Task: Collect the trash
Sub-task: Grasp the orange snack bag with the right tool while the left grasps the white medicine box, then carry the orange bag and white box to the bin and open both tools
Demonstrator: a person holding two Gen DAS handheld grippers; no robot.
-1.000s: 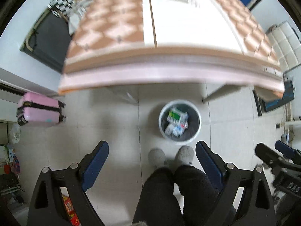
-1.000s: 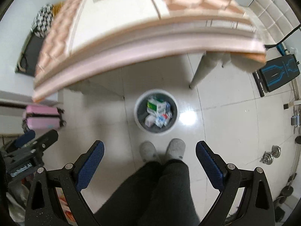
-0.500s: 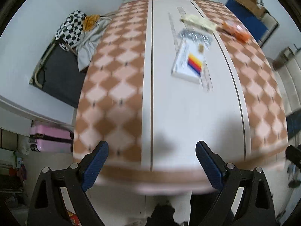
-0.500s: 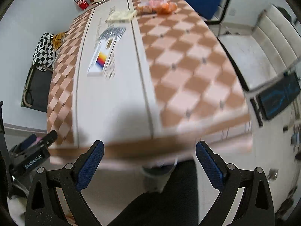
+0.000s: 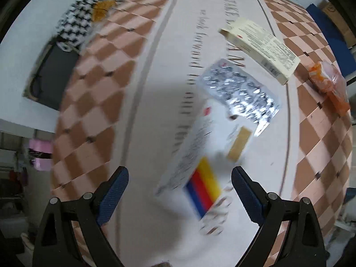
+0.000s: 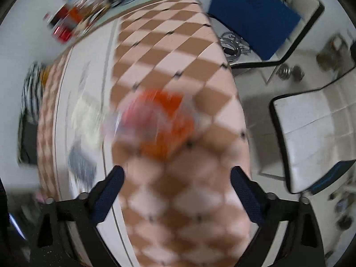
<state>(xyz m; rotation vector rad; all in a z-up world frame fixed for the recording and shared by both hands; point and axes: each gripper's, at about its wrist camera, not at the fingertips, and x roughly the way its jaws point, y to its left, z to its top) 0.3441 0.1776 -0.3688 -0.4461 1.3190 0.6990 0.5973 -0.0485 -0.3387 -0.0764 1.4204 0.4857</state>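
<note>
The left tongs (image 5: pixel 179 188), spread wide and empty, hang over the striped box (image 5: pixel 195 171) on the worktop (image 5: pixel 106 102), its long axis running away and rightward. The right tongs (image 6: pixel 176 185), empty and closing, have the orange bag (image 6: pixel 164 122) ahead. A second earlier both overlooked the floor bin.

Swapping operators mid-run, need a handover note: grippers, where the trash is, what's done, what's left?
Left gripper: jaws open, empty, above the white box with coloured stripes.
Right gripper: jaws closing, nothing between them yet, just short of the orange wrapper.
All on the table: striped box, foil blister sheet, cream carton, orange wrapper.
Done: nothing lifted in these views.
Left: pick up all four and bin them; the bin is out of view.
</note>
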